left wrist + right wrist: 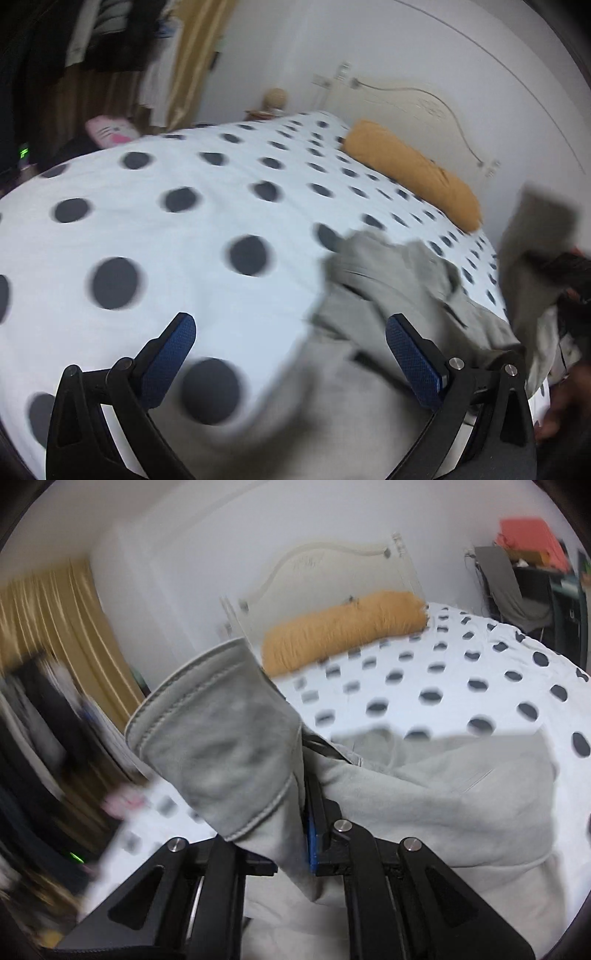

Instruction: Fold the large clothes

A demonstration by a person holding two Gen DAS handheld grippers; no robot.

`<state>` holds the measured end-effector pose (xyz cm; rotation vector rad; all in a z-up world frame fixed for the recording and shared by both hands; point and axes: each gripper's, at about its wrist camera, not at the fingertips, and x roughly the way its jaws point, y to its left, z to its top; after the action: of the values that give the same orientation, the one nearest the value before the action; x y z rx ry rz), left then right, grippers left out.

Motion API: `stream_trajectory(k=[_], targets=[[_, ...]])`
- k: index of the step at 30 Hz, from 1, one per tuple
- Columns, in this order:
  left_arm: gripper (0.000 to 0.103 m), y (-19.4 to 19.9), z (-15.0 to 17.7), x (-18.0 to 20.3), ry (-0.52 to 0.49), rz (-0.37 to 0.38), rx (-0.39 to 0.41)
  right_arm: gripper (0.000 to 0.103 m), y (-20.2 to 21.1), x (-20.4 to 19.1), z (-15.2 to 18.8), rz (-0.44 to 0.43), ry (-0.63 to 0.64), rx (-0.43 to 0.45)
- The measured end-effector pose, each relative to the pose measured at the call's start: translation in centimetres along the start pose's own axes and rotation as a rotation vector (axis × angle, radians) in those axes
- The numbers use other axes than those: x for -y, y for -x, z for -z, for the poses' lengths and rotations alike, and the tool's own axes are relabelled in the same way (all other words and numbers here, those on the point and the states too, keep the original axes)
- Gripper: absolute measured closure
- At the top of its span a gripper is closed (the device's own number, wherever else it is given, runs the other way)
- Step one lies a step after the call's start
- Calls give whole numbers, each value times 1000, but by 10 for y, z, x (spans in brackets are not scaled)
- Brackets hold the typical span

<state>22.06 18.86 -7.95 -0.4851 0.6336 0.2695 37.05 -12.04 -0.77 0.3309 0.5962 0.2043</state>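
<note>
On the dotted bed (155, 229), our garment (424, 794) lies lower right. Our right gripper (291, 834) pinches its cuff (214, 746); our left gripper (291, 354) gapes empty. A hasty swing could slip the cuff free.

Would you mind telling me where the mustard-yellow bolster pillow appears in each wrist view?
Left wrist: mustard-yellow bolster pillow upper right, lying along the polka-dot bed's far edge.
Right wrist: same pillow upper centre, behind the lifted grey garment.
Shared landmark: the curved white headboard.

Left hand-held gripper (290, 354) gapes wide and empty; right hand-held gripper (295, 812) is clamped.
</note>
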Motion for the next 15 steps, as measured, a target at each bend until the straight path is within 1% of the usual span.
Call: stream_trajectory(k=[1,2,3,4,5,6,7,8,9,10,11,12,13,14,15], targets=[[0,1,-4,-14,9,-9,6,92,-32,-20,25,49,39,-36],[0,4,-6,-28,4,-19,8,92,-54,-36,42,90,98,-62],[0,3,-9,-35,-3,-18,5,92,-83,-55,66,160,178,-95],[0,5,-9,-43,-8,-7,2,90,-98,-66,78,195,212,-129],[0,8,-7,-49,-8,3,-7,81,-132,-73,101,244,271,-230],[0,8,-6,-54,-9,22,-25,80,-147,-77,112,276,297,-289],[0,9,-4,-56,-9,40,-32,79,-152,-77,118,298,314,-315],[0,10,-3,-59,-7,49,-32,76,-149,-74,116,294,311,-321],[0,10,0,-59,-5,60,-33,61,-141,-68,110,282,291,-327],[0,6,2,-57,-4,79,-44,48,-127,-57,102,261,243,-341],[0,3,3,-53,-6,102,-57,14,-116,-50,96,231,218,-338],[0,4,8,-47,-11,126,-68,2,-94,-49,91,190,206,-319],[0,4,9,-41,-19,145,-72,0,-80,-48,88,178,211,-300],[0,6,11,-35,-37,165,-66,0,-53,-37,77,152,215,-261],[0,9,14,-29,-52,176,-61,0,-36,-29,69,149,212,-235]])
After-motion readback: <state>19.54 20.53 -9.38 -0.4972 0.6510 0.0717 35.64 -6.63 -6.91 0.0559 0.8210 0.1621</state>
